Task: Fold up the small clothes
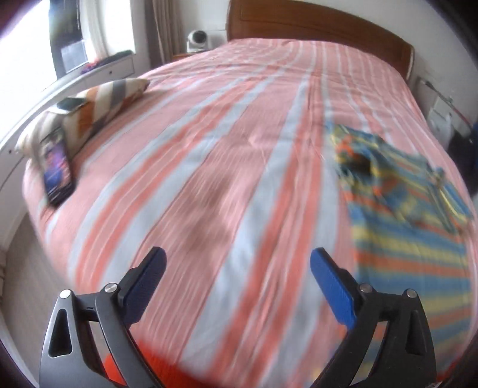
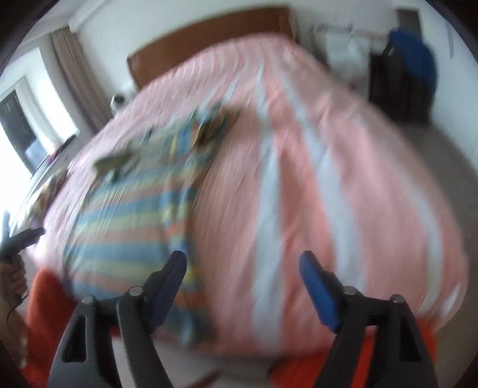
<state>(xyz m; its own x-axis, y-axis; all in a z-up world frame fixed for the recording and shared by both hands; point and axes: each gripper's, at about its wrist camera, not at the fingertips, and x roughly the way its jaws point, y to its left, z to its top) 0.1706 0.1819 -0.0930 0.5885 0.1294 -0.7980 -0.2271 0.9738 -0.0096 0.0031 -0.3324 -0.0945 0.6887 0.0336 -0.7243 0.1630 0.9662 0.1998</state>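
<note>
A small striped garment (image 1: 409, 226) in blue, yellow and orange lies spread on the pink striped bed cover (image 1: 227, 155), at the right in the left wrist view. It also shows in the right wrist view (image 2: 128, 215), left of centre and blurred. My left gripper (image 1: 237, 259) is open and empty above the bed's near end, left of the garment. My right gripper (image 2: 242, 262) is open and empty, its left finger over the garment's near right corner. The left gripper's handle (image 2: 21, 238) shows at the far left of the right wrist view.
A striped pillow (image 1: 98, 104) with a phone (image 1: 70, 104) on it and a tablet (image 1: 56, 167) lie at the bed's left edge. A wooden headboard (image 1: 322, 27) stands at the far end. A dark bag (image 2: 403, 83) stands on the floor right of the bed. Orange fabric (image 2: 47, 313) hangs below the near edge.
</note>
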